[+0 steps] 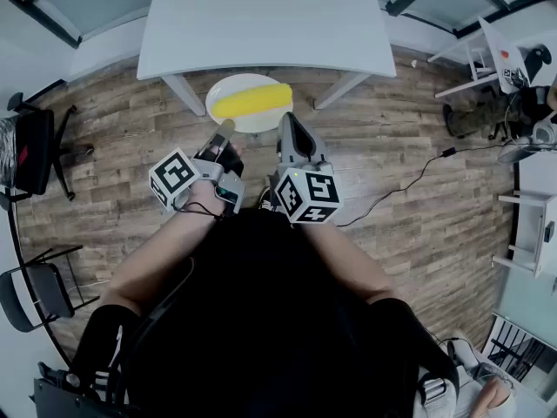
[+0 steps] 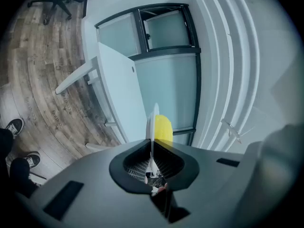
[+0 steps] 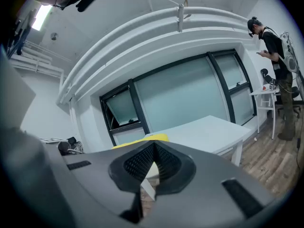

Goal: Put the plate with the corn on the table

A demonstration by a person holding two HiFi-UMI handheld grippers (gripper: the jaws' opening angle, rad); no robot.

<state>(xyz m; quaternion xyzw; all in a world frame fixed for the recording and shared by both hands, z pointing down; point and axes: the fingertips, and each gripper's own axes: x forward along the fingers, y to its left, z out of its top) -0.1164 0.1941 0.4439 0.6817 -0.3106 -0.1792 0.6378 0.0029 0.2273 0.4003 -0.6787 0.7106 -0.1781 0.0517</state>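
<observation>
The left tongs [image 1: 224, 132] are closed on the near rim of a white plate [image 1: 261, 125]. One jaw sits above the rim and one below, so the left gripper view shows the plate edge-on. A yellow ear of corn [image 1: 252, 101] lies lengthwise across the plate. The right tongs [image 1: 287, 124] have their tips drawn together and clamp nothing. They point forward just beside the plate's right rim, and I cannot tell whether they touch it.

The plate hangs level in the air over the wooden floor [image 1: 409, 120], not resting on anything. Its far rim reaches about to the near edge of the white counter [image 1: 265, 24], midway between the counter's two front legs [image 1: 184, 94]. Beyond that edge the counter's top spreads wide and pale.

The person stands close behind the plate with both forearms stretched forward. Floor opens out to either side. A black office chair [image 1: 35, 151] stands well apart on the left, and a thin dark cable [image 1: 409, 190] trails over the boards on the right.
</observation>
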